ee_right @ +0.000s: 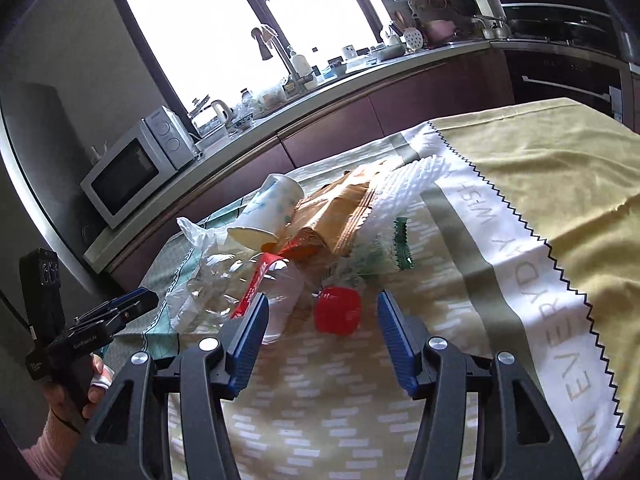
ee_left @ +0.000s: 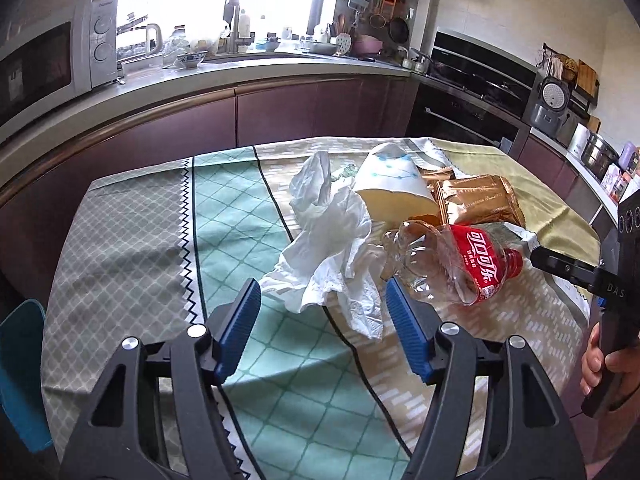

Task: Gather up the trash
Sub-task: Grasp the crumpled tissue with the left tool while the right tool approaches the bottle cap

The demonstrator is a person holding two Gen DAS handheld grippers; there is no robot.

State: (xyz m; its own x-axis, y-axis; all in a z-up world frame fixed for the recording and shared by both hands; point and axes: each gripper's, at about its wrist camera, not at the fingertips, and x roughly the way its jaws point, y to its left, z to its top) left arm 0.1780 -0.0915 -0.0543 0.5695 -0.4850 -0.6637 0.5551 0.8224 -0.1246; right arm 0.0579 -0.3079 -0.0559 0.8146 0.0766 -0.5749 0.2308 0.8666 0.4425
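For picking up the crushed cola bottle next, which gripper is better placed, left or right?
Probably the right gripper. Its jaws are open and the cola bottle's red cap sits between its fingertips. The left gripper, also open, faces the crumpled white tissue; the cola bottle lies off to its right.

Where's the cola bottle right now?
On the tablecloth, lying on its side right of the crumpled tissue, in front of the paper cup: cola bottle.
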